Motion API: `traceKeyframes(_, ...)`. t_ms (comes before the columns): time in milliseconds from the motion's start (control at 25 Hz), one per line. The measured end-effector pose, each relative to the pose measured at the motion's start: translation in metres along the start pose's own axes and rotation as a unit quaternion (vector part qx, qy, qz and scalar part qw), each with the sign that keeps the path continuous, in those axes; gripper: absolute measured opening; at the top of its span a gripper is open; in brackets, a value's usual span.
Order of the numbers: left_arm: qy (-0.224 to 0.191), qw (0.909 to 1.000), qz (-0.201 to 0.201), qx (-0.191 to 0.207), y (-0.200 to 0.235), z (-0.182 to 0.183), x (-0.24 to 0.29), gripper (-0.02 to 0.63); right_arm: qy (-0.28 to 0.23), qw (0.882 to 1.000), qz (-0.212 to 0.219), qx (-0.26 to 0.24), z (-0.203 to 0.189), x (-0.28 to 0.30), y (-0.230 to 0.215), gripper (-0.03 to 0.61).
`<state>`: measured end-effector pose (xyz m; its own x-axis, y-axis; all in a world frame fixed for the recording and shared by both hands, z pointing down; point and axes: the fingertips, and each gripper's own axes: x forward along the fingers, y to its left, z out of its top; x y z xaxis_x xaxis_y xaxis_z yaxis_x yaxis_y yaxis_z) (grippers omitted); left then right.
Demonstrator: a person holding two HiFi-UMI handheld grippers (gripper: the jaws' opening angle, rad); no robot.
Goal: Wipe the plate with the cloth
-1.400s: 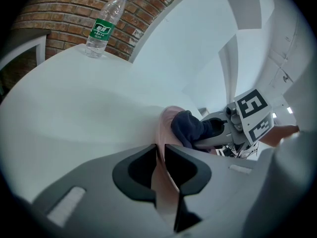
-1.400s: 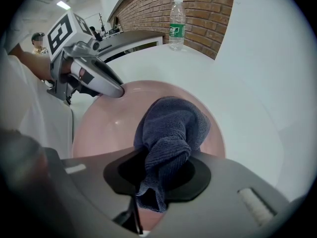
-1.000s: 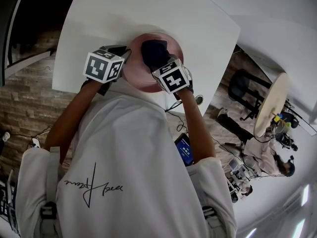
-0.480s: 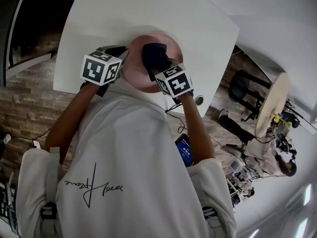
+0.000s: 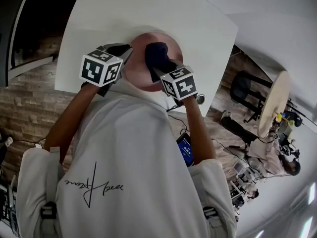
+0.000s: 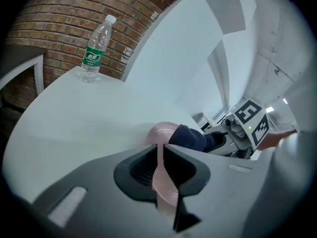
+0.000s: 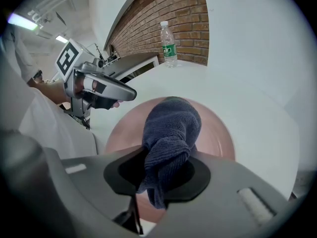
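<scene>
Wiping step, mid-task by my read. My left gripper (image 6: 161, 171) has its jaws pressed onto the near rim of the pink plate (image 7: 220, 133), pinching it edge-on to steady it. The plate seems to rest on the white table (image 5: 148, 14), at the near edge just in front of me. My right gripper (image 7: 166, 180) is clamped on the dark blue cloth (image 7: 171, 125). Its bunched end sticks out past the jaws and lies on the plate's middle. No dirt visible, so can't tell how much is wiped.

Next move, I'd say: drag the cloth across the plate face with downward pressure, left grip firm so the plate doesn't slide or tip.

Writing: plastic water bottle (image 6: 95, 48) at the table's far side, well apart from the plate, has a green label with white print, too small to read. Cursive script on my white shirt (image 5: 124, 148), not legible. Gripper cubes carry black-and-white square markers only.
</scene>
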<state>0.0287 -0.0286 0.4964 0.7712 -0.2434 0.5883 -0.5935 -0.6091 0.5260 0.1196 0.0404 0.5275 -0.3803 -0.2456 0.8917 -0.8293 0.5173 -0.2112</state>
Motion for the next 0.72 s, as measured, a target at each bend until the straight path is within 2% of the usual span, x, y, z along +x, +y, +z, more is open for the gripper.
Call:
traceKeyframes(200,-0.011,0.9999,-0.004,0.008,-0.01,0.01,-0.005,0.046,-0.018,1.0,-0.002,0.006,-0.002,-0.016,0.004,0.107)
traceKeyframes(480,-0.021,0.9997,-0.009,0.011,-0.022,0.016,-0.009,0.037,-0.065,0.997,0.014,0.048,0.009,-0.041,0.014,0.107)
traceKeyframes(720,-0.03,0.9994,-0.016,0.012,-0.035,0.014,-0.015,0.021,-0.103,0.993,-0.002,0.053,0.014,-0.062,0.02,0.107)
